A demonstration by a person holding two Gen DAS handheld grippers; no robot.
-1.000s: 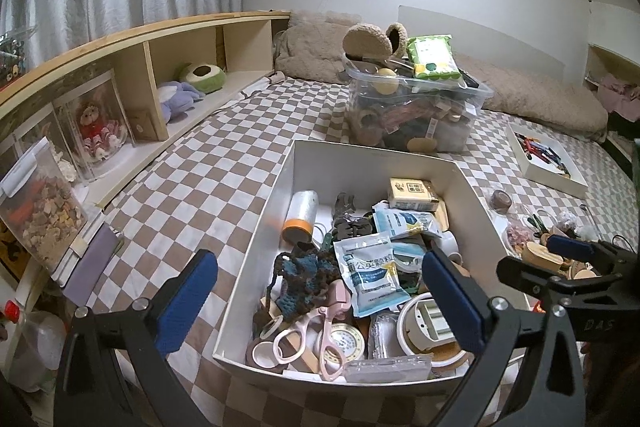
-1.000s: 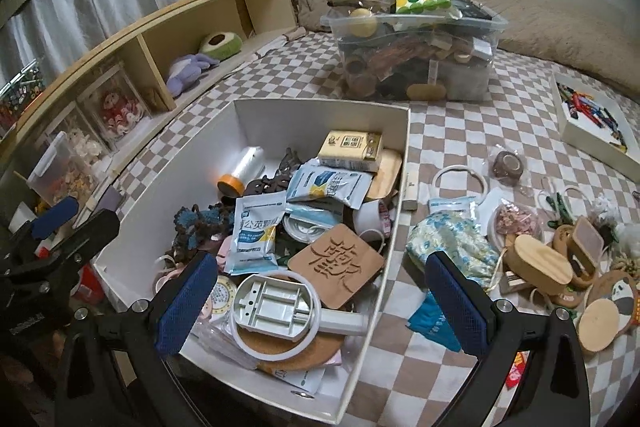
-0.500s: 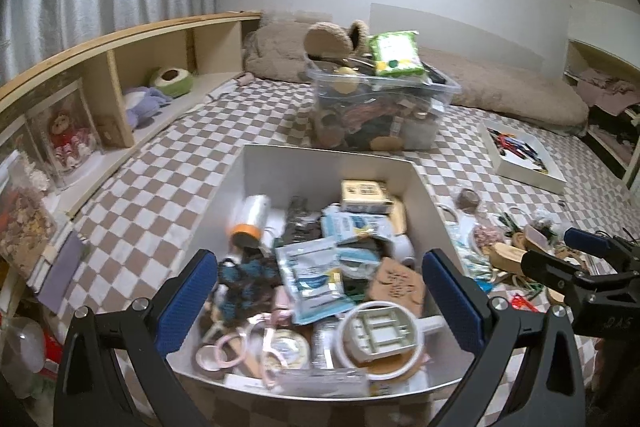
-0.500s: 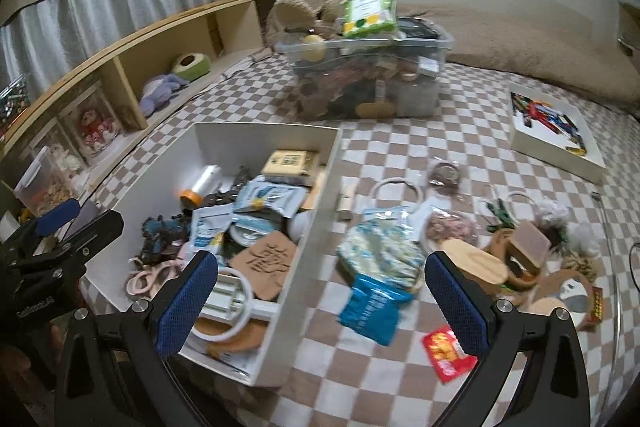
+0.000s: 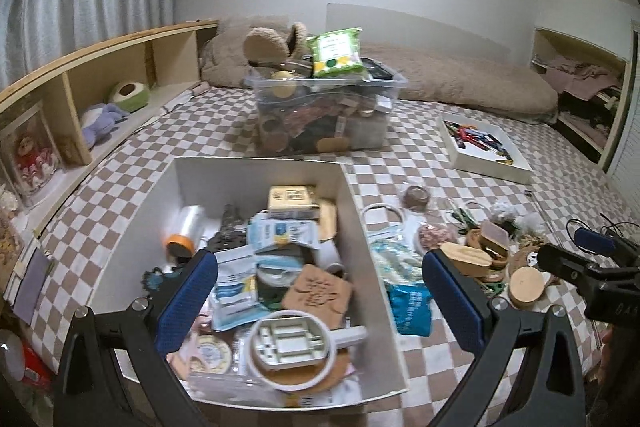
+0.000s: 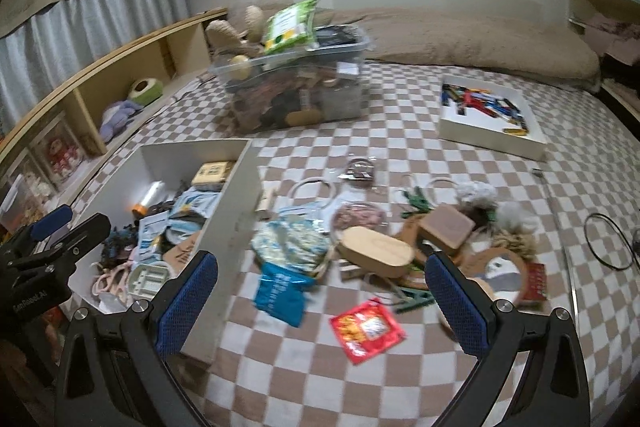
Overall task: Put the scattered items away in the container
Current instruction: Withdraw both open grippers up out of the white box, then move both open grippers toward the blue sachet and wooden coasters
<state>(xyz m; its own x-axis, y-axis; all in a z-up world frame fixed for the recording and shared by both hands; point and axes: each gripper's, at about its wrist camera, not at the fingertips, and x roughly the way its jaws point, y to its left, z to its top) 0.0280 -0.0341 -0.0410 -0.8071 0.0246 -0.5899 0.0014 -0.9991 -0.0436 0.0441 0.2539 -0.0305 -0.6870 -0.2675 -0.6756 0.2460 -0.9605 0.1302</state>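
Though both jaws gape empty, white box (image 5: 360, 227) crammed — lower items buried, indistinct.

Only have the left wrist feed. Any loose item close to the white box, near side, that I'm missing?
Observer: Yes. A red snack packet lies flat on the checkered cover, right of the white box.
Operator: Right tool holding anything?
Observer: No. The right tool is wide open and empty; the blue pouch shows between its fingers.
Operator: More red ones?
Observer: A second flat red pack sits beside the round wooden frame.
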